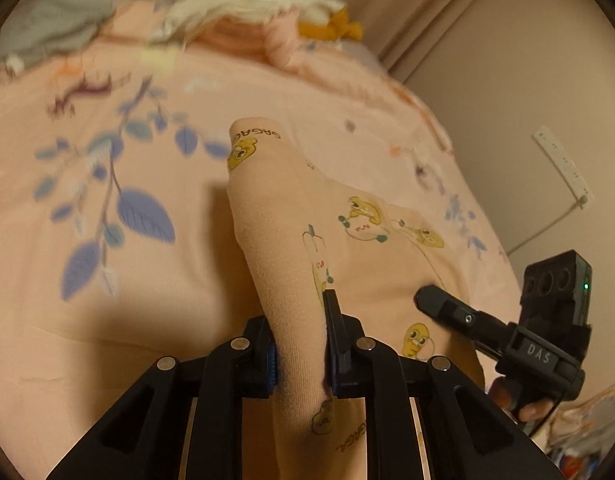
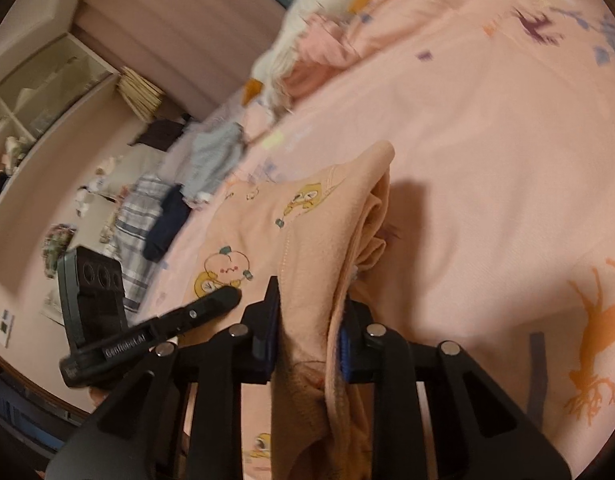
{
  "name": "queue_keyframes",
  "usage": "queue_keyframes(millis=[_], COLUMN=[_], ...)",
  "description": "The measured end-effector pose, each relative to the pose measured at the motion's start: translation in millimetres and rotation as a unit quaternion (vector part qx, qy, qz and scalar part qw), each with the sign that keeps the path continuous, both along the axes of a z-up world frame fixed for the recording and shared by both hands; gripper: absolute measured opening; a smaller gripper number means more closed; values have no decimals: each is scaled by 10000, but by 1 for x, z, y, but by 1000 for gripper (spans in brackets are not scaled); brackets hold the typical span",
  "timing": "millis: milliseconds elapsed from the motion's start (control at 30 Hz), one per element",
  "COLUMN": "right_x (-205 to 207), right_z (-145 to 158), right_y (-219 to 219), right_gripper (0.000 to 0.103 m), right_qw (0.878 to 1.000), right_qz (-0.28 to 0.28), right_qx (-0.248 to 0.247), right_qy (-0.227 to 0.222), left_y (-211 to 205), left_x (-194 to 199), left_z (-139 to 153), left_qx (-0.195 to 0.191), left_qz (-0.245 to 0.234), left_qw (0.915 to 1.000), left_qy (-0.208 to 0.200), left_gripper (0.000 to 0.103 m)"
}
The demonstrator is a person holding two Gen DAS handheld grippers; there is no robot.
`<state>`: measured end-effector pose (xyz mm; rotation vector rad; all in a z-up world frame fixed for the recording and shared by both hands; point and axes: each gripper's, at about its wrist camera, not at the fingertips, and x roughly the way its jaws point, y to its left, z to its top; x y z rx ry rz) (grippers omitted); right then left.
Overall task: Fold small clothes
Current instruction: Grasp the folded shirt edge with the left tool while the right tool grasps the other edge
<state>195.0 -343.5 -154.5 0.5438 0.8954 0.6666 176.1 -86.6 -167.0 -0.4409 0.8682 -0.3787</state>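
A small peach garment [image 1: 299, 216] printed with yellow cartoon figures lies on the pink bedsheet [image 1: 107, 128]. My left gripper [image 1: 299, 344] is shut on a bunched fold of it, and the cloth runs up from the jaws in a raised ridge. In the right wrist view the same peach garment [image 2: 307, 232] is pinched at another edge by my right gripper [image 2: 307, 340], with gathered fabric hanging between the pads. Each view shows the other gripper off to the side: the right gripper [image 1: 435, 300] and the left gripper [image 2: 223, 300], both resting against the garment.
A white plush duck [image 1: 243, 0] with orange feet and a grey cloth [image 1: 51, 24] lie at the far end of the bed. Other clothes [image 2: 163, 208] hang over the bed's left edge. A wall with a power strip [image 1: 563, 164] stands to the right.
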Motion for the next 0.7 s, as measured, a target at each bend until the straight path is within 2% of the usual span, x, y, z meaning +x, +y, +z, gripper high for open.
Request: queue_keyframes(millis=[167,300,433,700], right_x=[-13,-15,-21,-20], right_z=[42,63,72,74], right_y=[6,19,44,75], right_gripper=[23,23,23,23], right_qw=[9967,9929,9911,9900], right_qz=[131,327,596,851], right_qx=[474,729,583,432], right_qy=[-648,-884,-1039,-1036], left_y=[17,24,36,54], left_x=[-21,-32,-43,-54], left_z=[51,78,87,83], left_qx=[-92,-130,167,527], left_qz=[193,374,621,986], left_qw=[9976,9934,9913,9866], left_qy=[-662,-1078,-1152,-1192], left_gripper=[16,16,16,16])
